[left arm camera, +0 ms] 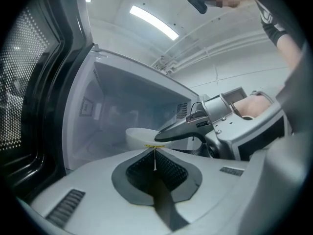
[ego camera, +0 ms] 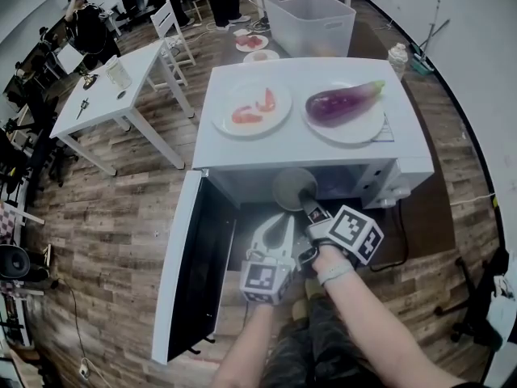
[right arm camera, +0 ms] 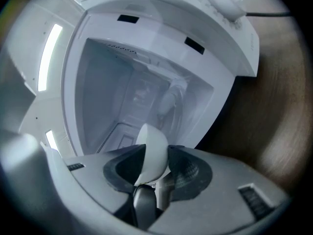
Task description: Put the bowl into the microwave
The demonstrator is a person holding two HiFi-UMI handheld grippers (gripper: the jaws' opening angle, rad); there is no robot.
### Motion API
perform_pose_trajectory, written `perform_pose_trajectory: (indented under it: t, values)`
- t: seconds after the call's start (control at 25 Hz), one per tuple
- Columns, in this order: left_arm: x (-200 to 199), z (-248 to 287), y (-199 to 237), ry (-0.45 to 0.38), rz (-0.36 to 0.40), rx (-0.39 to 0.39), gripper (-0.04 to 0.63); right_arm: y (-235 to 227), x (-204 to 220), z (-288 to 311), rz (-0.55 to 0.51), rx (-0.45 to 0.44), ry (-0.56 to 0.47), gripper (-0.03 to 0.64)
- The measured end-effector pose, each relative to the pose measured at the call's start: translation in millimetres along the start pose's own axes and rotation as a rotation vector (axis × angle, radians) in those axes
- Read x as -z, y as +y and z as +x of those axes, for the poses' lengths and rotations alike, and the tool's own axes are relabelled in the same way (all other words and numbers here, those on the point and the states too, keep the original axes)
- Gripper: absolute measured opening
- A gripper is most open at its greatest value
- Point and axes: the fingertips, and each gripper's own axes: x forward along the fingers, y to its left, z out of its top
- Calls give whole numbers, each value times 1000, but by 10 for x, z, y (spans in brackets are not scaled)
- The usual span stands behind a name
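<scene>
A white bowl point(ego camera: 293, 188) hangs tilted on its side at the mouth of the open white microwave point(ego camera: 297, 149), and my right gripper point(ego camera: 312, 210) is shut on its rim. In the right gripper view the bowl point(right arm camera: 153, 153) stands edge-on between the jaws, with the empty microwave cavity point(right arm camera: 132, 97) just ahead. My left gripper point(ego camera: 279, 231) is just left of and below the right one, in front of the opening, shut on nothing. From the left gripper view the bowl point(left arm camera: 140, 136) shows beyond my closed tips, pinched by the right gripper point(left arm camera: 164, 137).
The microwave door point(ego camera: 196, 269) swings out to the left. On top of the microwave sit a plate of red slices point(ego camera: 252, 107) and a plate with an eggplant point(ego camera: 346, 105). A white bin point(ego camera: 309, 21) stands behind, a white table point(ego camera: 113, 94) to the left.
</scene>
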Motion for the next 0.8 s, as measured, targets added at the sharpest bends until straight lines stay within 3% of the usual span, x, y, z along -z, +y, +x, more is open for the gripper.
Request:
perform_pose_trajectory:
  t: [0.36, 0.8]
  values:
    - [25, -25, 18, 9, -1, 3, 9, 43, -14, 10, -30, -3, -5, 188]
    - [3, 10, 32, 3, 1, 7, 9, 69, -100, -16, -101, -1, -20, 189]
